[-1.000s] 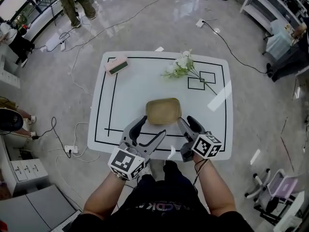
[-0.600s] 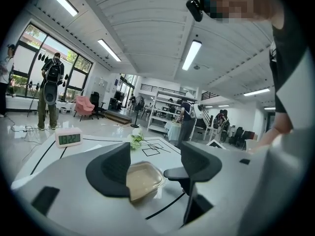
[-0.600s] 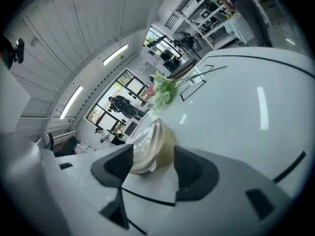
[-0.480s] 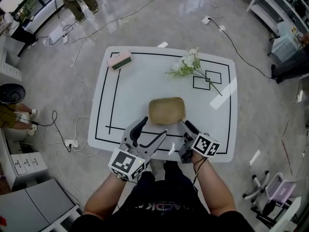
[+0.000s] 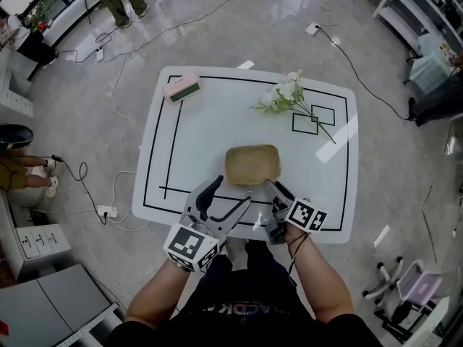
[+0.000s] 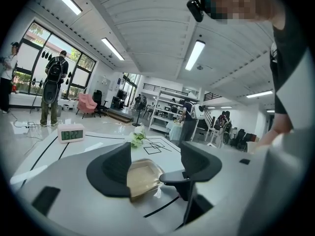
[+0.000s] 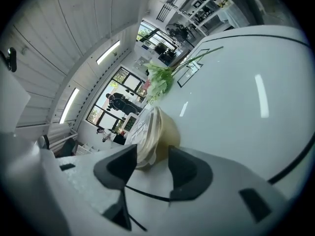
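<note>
currently both grippers sit at the near edge of the container (image 5: 252, 165), a tan lidded tray lying on the table (image 5: 195, 136) just ahead of their tips.

left gripper (image 5: 231, 191): jaws wide apart, holding nothing. its own view puts the container's near corner in the gap, close by the left pad; can't tell if it touches.

right gripper (image 5: 273, 194): rolled on its side, jaws drawn in narrow on the container's near edge. one pad is on the lid side and one on the base side, so it reads as gripping the rim. in the head view the container looks flat on the table, not raised.

step in hand, as i judge it: getting a hold on the near edge from both sides. the right side is on, the left side not yet. a next move would call for the left jaws to straddle the rim squarely before any pinch, since the corner sits off-centre toward one pad. the rim looks thin, so a shallow bite could slip.

beyond the container, further out from the right gripper, flowers (image 5: 286, 96) lie across a marked square. far ahead and left of the left gripper, a pink clock (image 5: 181, 89) sits near the table corner.
</note>
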Demonstrator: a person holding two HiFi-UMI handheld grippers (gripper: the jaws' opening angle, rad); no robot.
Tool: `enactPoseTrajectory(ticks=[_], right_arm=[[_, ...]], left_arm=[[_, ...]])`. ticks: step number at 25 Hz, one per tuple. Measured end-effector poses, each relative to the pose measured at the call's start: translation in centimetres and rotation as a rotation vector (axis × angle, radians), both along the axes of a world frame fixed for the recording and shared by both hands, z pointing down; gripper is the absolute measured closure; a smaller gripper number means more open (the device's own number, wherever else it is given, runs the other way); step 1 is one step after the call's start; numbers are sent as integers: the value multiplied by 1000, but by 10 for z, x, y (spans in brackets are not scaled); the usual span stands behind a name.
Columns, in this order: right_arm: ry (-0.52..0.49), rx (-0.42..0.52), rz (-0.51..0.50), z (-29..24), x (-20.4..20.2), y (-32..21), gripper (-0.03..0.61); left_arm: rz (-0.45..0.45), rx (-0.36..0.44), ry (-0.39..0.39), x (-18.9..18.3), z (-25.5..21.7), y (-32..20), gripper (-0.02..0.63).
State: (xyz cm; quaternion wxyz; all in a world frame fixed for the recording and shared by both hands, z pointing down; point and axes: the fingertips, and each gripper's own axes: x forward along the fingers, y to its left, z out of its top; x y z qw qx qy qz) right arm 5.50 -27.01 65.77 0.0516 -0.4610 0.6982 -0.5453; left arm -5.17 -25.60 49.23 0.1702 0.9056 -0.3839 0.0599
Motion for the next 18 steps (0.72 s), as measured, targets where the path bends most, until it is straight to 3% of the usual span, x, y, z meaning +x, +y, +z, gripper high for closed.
enactPoseTrajectory(ticks=[6,18], right_arm=[[-31,11,-17,-4,-5,1,450],[-68,20,2,-14,-4,8,476]], left_arm=[[-9,-3,3,-1,1,3,299],[-9,9,-2,-2,-6,13,299]])
